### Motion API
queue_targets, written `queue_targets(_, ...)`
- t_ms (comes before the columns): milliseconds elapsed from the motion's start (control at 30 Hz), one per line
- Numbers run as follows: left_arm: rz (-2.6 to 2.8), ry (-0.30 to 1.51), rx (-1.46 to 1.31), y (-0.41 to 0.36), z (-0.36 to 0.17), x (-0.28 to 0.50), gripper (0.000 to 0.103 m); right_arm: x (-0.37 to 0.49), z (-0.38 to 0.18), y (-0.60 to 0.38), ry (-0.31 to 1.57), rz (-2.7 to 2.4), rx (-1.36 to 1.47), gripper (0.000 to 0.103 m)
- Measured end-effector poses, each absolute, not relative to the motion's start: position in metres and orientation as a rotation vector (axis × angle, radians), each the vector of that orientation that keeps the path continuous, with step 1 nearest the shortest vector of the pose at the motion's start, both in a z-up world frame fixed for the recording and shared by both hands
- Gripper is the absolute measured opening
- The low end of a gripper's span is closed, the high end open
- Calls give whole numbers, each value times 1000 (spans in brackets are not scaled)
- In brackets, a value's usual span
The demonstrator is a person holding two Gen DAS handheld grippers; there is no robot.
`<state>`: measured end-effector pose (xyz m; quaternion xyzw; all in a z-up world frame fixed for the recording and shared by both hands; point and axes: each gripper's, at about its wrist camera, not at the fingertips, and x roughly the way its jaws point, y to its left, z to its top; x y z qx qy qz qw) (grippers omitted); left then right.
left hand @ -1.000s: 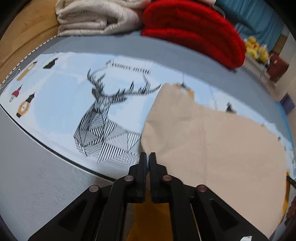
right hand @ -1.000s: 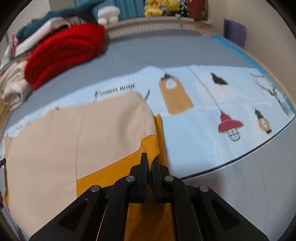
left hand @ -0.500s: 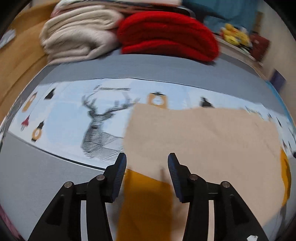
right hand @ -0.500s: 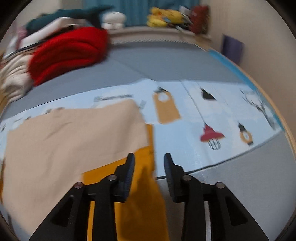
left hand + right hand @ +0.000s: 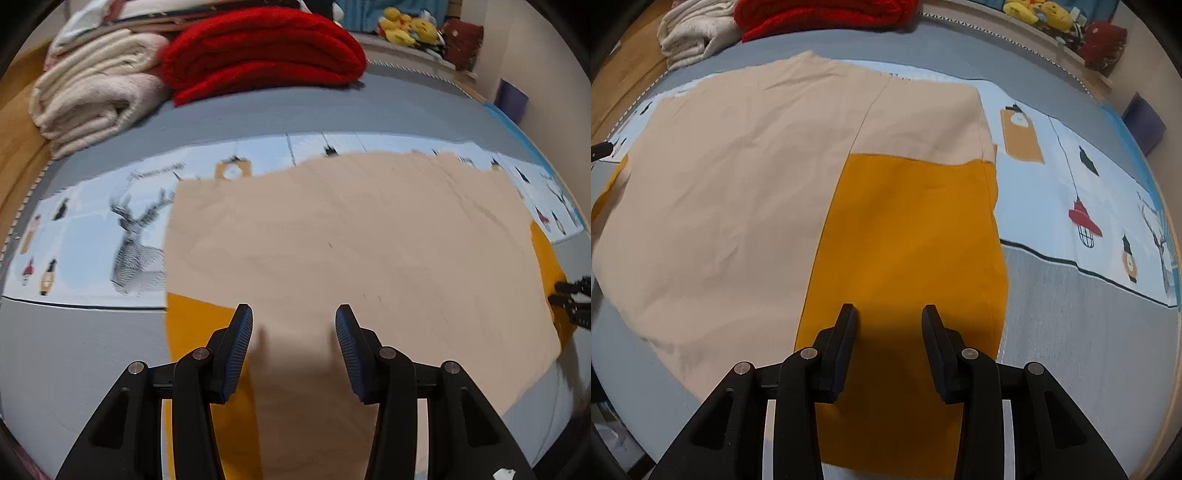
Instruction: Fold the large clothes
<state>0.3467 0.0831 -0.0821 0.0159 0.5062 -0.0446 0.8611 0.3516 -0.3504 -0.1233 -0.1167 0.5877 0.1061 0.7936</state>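
A line of dark lettering on the printed sheet [image 5: 92, 229], above its deer drawing [image 5: 138, 251], is too blurred to read.

The grey bed surface [image 5: 74, 354] carries everything ahead of my grippers. A light-blue printed sheet with deer and lantern motifs [image 5: 92, 236] lies across it, beyond my left gripper and to the right of my right gripper [image 5: 1108, 192]. A large beige and mustard-yellow garment [image 5: 351, 240] lies flat on the sheet, directly below both grippers [image 5: 720, 166]. Well beyond them, at the far edge, rest a folded cream fleece blanket [image 5: 92, 99] and, just beside it, a folded red blanket [image 5: 258, 55].
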Motion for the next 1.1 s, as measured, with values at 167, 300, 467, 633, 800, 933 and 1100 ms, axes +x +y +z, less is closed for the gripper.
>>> queue_targets(167, -55, 1248, 127, 98, -145, 353, 48, 353, -128, -357, 1320, 218, -247, 38)
queue_targets(300, -15, 1276, 17, 133, -138, 350, 46, 347, -131, -363, 1355, 206, -254, 38)
queue_targets(467, -109, 1382, -29, 158, -140, 328, 41, 332, -136, -373, 1398, 202, -279, 38)
queue_targets(633, -80, 1407, 4, 178, -153, 303, 43, 320, -141, -388, 1435, 180, -249, 38)
queue_targets(800, 45, 1459, 22, 193, -128, 282, 31, 303, -145, -415, 1539, 82, -219, 40)
queue_targets(933, 33, 1240, 8, 179, -53, 253, 27, 302, -81, -423, 1378, -89, -268, 40)
queue_targets(1100, -32, 970, -77, 145, 5, 199, 28, 269, 41, -389, 944, -64, -97, 41)
